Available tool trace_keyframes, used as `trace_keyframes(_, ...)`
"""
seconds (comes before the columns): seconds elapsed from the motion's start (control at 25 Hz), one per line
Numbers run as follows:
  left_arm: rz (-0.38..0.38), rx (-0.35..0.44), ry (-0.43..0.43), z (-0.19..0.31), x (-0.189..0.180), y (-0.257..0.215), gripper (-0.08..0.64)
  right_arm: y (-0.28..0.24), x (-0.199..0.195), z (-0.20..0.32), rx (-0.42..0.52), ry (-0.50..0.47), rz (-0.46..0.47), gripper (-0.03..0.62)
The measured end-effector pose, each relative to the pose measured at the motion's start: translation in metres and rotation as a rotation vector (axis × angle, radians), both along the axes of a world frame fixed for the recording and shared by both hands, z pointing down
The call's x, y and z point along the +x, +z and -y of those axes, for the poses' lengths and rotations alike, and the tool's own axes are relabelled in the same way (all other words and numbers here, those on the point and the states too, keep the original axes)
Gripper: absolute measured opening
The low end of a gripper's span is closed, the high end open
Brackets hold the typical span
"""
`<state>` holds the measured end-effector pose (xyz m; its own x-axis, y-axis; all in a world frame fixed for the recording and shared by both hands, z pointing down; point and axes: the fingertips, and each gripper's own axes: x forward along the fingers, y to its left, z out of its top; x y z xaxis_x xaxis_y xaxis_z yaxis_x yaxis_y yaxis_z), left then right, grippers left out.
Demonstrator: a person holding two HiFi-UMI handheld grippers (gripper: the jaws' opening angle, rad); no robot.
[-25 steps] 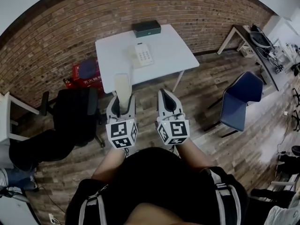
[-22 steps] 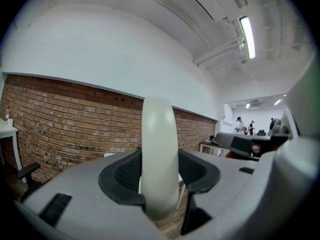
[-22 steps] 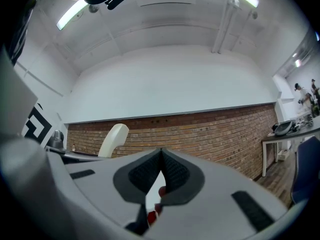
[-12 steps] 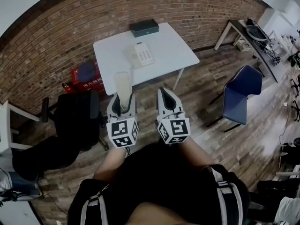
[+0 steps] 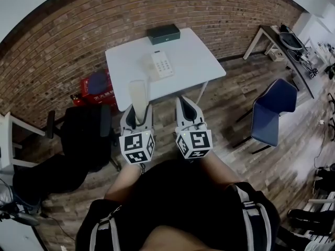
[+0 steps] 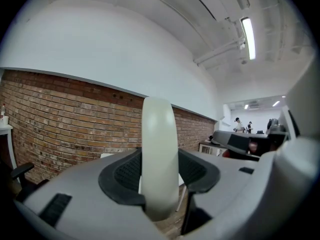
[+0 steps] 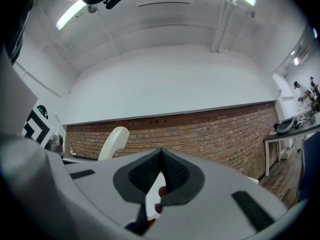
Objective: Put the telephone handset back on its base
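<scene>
A cream telephone handset [image 5: 138,100] stands upright in my left gripper [image 5: 137,118], whose jaws are shut on its lower part. In the left gripper view the handset [image 6: 159,154] fills the gap between the black pads. The white phone base [image 5: 161,64] with its keypad lies on the white table [image 5: 199,56] ahead, well beyond both grippers. My right gripper [image 5: 188,115] is held beside the left one, shut with nothing in it; its pads meet in the right gripper view, where the handset [image 7: 113,142] shows at the left.
A dark green box [image 5: 163,33] sits at the table's far edge by the brick wall. A black office chair [image 5: 84,132] stands left, a blue chair [image 5: 272,110] right, a red crate [image 5: 96,87] under the table's left side. The floor is wood.
The view has shifted slightly; the table and base sit a touch lower and further right in the picture. Both grippers keep their hold and spacing.
</scene>
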<state>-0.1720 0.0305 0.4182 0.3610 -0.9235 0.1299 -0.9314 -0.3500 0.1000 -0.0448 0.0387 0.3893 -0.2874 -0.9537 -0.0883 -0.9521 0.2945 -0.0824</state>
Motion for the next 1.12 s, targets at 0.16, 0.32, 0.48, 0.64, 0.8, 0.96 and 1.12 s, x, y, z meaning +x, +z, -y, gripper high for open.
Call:
trace_keyframes(0.16, -0.002, -0.003, -0.006, 0.025, 0.011, 0.0, 0.207, -0.003, 0.012, 0.024, 0.008, -0.005, 0.008, -0.005)
trace_keyframes(0.32, 0.007, -0.014, -0.013, 0.051, 0.019, 0.007, 0.207, 0.006, 0.021, 0.053, -0.005, -0.009, 0.02, -0.006)
trace_keyframes(0.48, 0.012, -0.03, -0.026, 0.081, 0.025, 0.012, 0.207, 0.012, 0.026, 0.085, -0.018, -0.03, 0.026, -0.006)
trace_keyframes(0.64, 0.01, -0.044, -0.041, 0.113, 0.033, 0.014, 0.207, 0.012, 0.031, 0.121, -0.027, -0.056, 0.019, -0.005)
trace_keyframes(0.8, 0.011, -0.067, -0.06, 0.143, 0.04, 0.016, 0.207, 0.01, 0.039, 0.154, -0.037, -0.078, 0.021, -0.006)
trace_keyframes(0.96, 0.011, -0.093, -0.083, 0.171, 0.052, 0.019, 0.207, 0.012, 0.051, 0.184, -0.056, -0.105, 0.022, -0.006)
trace_keyframes(1.12, 0.0, -0.136, -0.117, 0.2, 0.065, 0.026, 0.207, 0.016, 0.066, 0.215, -0.078, -0.137, 0.029, -0.006)
